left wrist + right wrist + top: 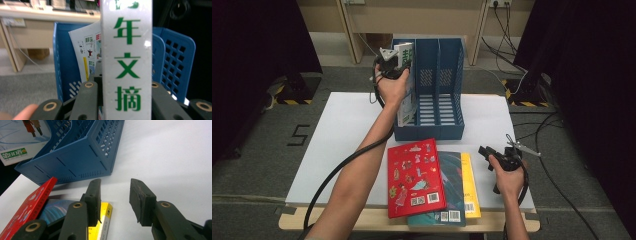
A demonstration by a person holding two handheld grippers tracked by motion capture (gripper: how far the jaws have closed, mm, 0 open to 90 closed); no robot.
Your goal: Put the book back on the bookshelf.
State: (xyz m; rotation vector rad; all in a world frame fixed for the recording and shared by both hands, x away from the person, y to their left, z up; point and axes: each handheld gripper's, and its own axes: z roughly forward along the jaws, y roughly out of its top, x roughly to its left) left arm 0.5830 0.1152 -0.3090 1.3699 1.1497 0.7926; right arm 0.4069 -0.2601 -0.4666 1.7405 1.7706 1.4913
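Grip comes first: the left hand-held gripper (pixel 393 62) is clamped on the spine of a white book (pixel 127 60) with green lettering, held upright over the leftmost slot of the blue file rack (pixel 447 95) at the far side of the worktop (pixel 342 135). Its jaws pinch the spine alone, so the covers may fan open and snag the slot's divider on the way down, or the book may pivot in the pads and tip out over the rack's low front edge. A pamphlet (pixel 86 50) leaning inside the same slot could get crumpled beneath it. A hard push might slide the light rack across the smooth worktop. The right hand-held gripper (pixel 497 156) rests with jaws apart and holds nothing, just beside the stacked red book (pixel 414 175), teal book (pixel 452 167) and yellow book (pixel 469 185); a stray nudge there could shove the overhanging stack off the near edge
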